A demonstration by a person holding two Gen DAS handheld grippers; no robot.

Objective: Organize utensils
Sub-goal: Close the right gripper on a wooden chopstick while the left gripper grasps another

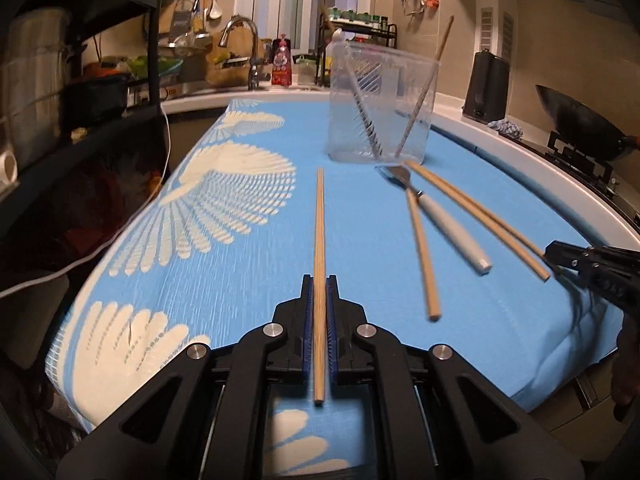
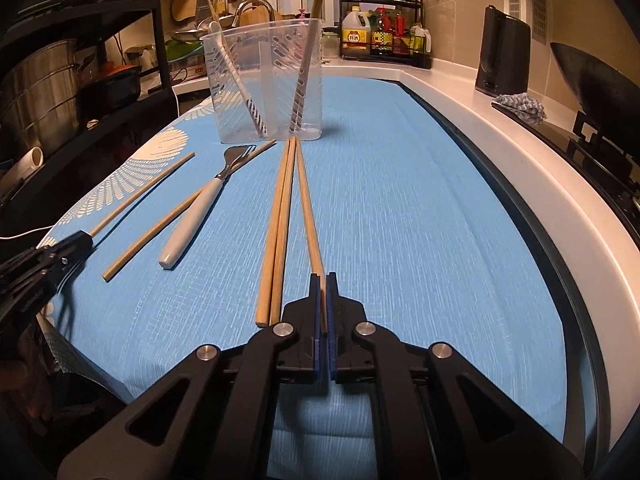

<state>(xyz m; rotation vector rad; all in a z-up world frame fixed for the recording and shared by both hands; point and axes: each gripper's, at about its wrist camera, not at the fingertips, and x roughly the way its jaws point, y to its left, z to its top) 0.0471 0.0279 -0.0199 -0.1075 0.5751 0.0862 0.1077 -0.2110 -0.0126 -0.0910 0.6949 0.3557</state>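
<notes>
My left gripper [image 1: 319, 284] is shut on a wooden chopstick [image 1: 319, 232] that points toward a clear plastic utensil holder [image 1: 380, 100]. The holder holds a white-handled utensil and a chopstick. On the blue cloth lie a white-handled fork [image 1: 440, 216] and loose chopsticks [image 1: 476, 216]. In the right wrist view my right gripper [image 2: 323, 280] is shut, with a chopstick [image 2: 308, 208] running under or into its tips; whether it grips it I cannot tell. Two more chopsticks [image 2: 276, 232] lie just left of it. The holder [image 2: 266, 80], the fork [image 2: 192, 220] and the left gripper [image 2: 86, 240] show there too.
The blue and white cloth [image 1: 224, 216] covers the counter. A sink and tap [image 1: 248, 52] stand behind, a black rack [image 1: 80, 80] at the left, a black kettle [image 2: 502, 56], a condiment rack [image 2: 384, 36] and a wok [image 2: 600, 76] on the stove at the right.
</notes>
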